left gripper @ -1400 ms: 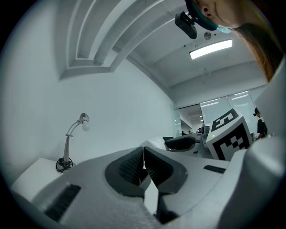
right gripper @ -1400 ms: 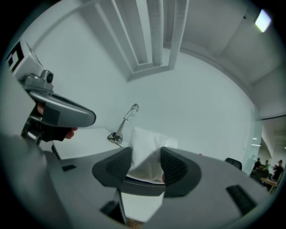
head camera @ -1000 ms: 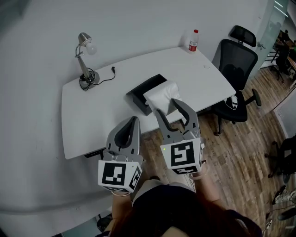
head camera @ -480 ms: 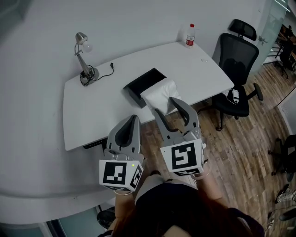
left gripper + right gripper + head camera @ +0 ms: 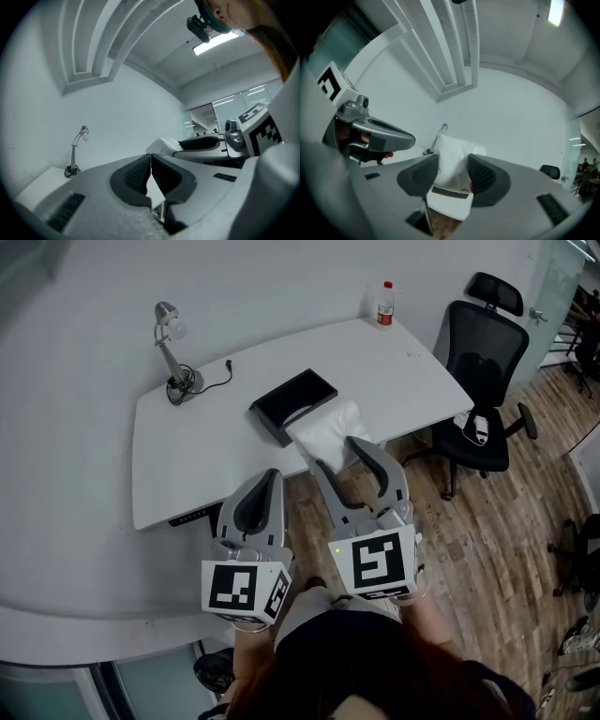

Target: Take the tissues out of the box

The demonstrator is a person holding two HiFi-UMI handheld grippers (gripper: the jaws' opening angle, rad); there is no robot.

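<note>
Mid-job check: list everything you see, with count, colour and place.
table: one, white, centre
lamp: one, silver, table's far left corner, black cord beside it
box: one, black, mid-table near the front edge
tissues: one stack, white, reaching from the box past the table edge
bottle: one, clear with red cap, far right corner
chair: one, black, right of table
floor: brown wood
left gripper: grey, jaws together, empty, near the body
right gripper: grey, jaws clamped on the tissues

White desk (image 5: 202, 451), black office chair (image 5: 483, 343), wood floor (image 5: 502, 540)
</note>
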